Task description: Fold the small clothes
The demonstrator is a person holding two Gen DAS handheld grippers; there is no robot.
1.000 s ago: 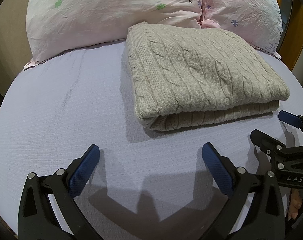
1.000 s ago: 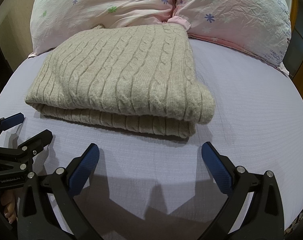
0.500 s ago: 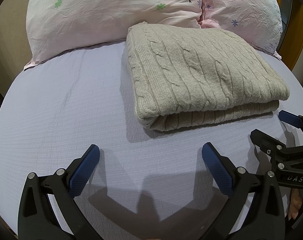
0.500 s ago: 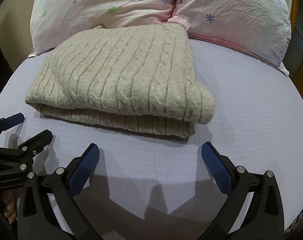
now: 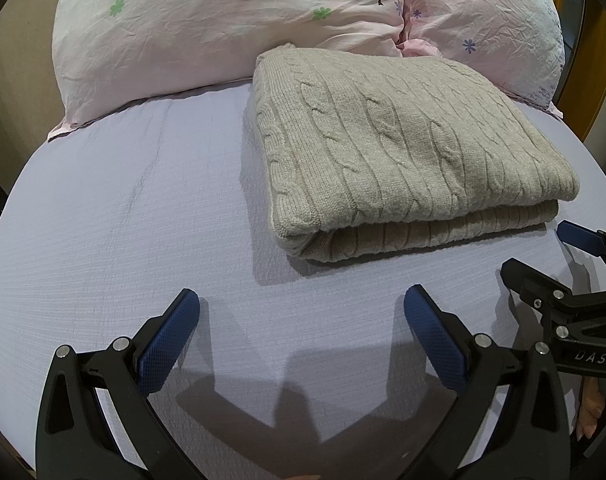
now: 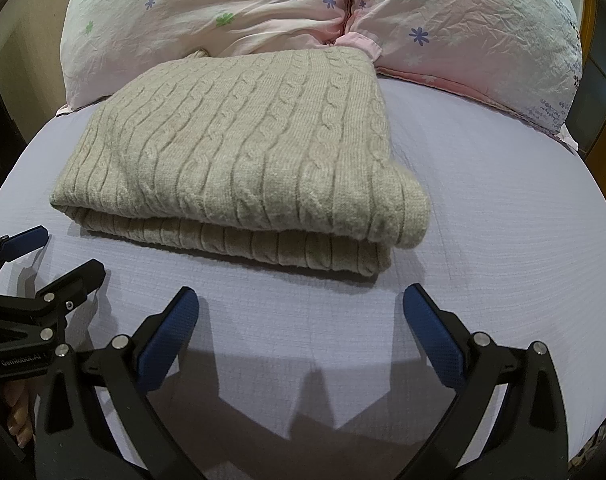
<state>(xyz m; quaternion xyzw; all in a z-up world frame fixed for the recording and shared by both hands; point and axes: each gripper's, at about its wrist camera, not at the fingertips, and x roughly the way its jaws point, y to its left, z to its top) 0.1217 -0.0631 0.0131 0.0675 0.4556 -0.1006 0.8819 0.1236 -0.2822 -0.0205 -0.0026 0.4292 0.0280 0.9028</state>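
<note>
We look low over the near edge of the bed (image 5: 103,208) from both wrist cameras, facing the pillows (image 5: 231,20) at its far edge. Our left view sits close toward the near-left corner, our right view toward the near-right. Both share the folded sweater (image 6: 243,152) in the middle, and each catches the other gripper at its side: the right gripper (image 5: 543,256), the left gripper (image 6: 63,252).

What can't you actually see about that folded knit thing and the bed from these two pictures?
- Beige cable-knit sweater: its inner layers and underside, hidden by the top fold in both views.
- Pink floral pillows: tops cut off by each frame's edge.
- Lavender bed sheet: near part covered by both open grippers.
</note>
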